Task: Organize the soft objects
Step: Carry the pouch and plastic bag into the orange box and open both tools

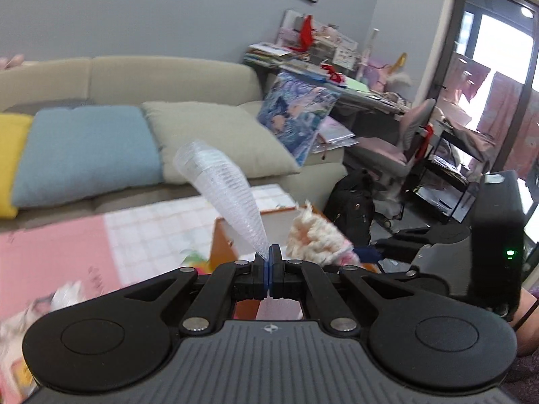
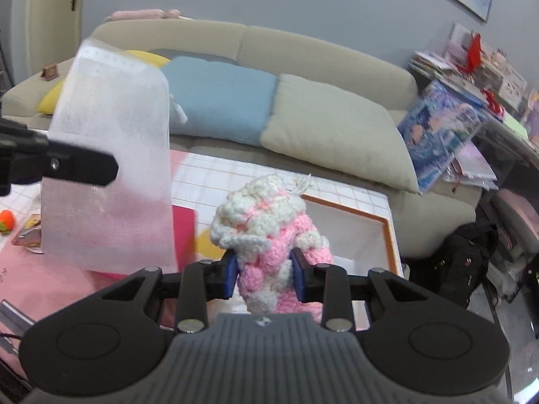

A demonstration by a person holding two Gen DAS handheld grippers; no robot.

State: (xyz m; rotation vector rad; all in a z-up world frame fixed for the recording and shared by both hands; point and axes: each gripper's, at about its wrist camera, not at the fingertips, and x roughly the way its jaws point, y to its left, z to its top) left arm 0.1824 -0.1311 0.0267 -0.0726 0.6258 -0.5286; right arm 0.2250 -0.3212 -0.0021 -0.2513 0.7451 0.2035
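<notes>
My left gripper [image 1: 269, 252] is shut on a translucent white foam sheet [image 1: 222, 192] that stands up from the jaws; the same sheet [image 2: 107, 181] hangs wide at the left of the right wrist view, pinched by the left gripper's fingers [image 2: 84, 168]. My right gripper [image 2: 264, 274] is shut on a pink and white crocheted soft toy [image 2: 266, 232], held above the table. The toy also shows in the left wrist view [image 1: 316, 239], just right of the left jaws. Both are held above a wooden-rimmed tray [image 2: 387, 232].
A table with a pink and white checked cover [image 1: 151, 225] lies below. A beige sofa [image 1: 141, 77] with yellow, blue and beige cushions stands behind it. A small orange toy [image 2: 6, 220] lies at the left. A cluttered desk, chair and black backpack [image 1: 353, 202] are at the right.
</notes>
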